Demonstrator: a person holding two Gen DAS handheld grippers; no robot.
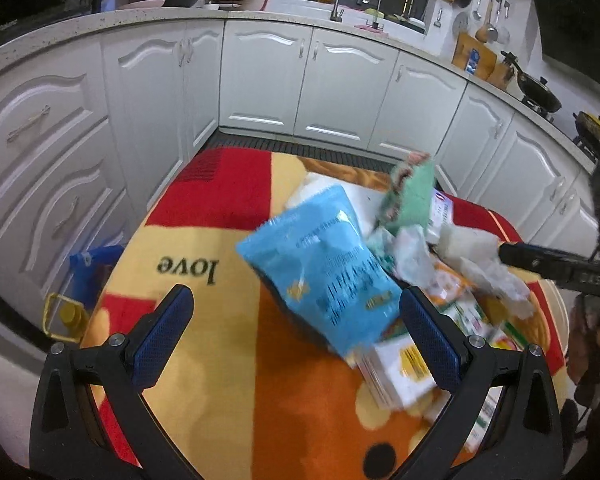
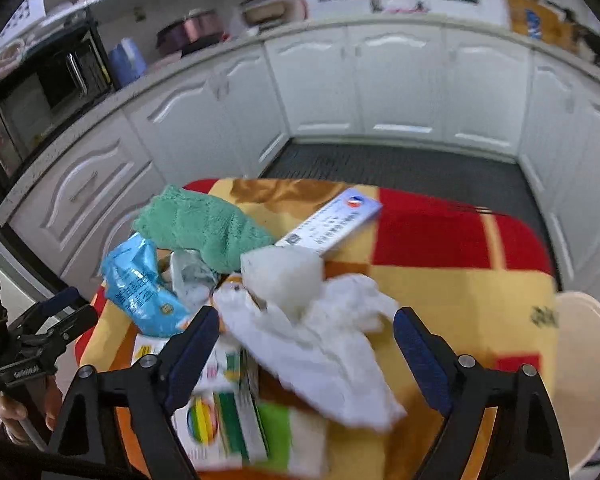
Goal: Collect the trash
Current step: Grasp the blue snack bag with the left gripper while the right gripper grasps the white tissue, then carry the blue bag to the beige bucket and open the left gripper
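Note:
A pile of trash lies on a table covered by a red, yellow and orange blanket (image 1: 204, 240). A blue snack bag (image 1: 320, 268) lies in front of my left gripper (image 1: 296, 312), which is open and empty just short of it. A green cloth (image 1: 412, 196), white tissues (image 1: 476, 248) and printed cartons (image 1: 404, 368) lie beyond. In the right wrist view, my right gripper (image 2: 306, 330) is open with crumpled white tissue (image 2: 320, 344) between its fingers. The blue bag (image 2: 140, 280), green cloth (image 2: 204, 228), a white-and-blue box (image 2: 332, 224) and a colourful carton (image 2: 228, 420) surround it.
White kitchen cabinets (image 1: 308, 84) wrap around the table. A dark floor mat (image 2: 400, 164) lies beyond it. A yellow-capped bottle (image 1: 66, 316) and a blue object (image 1: 88, 272) stand on the floor at the left. A pale round seat (image 2: 584, 368) is at the table's right.

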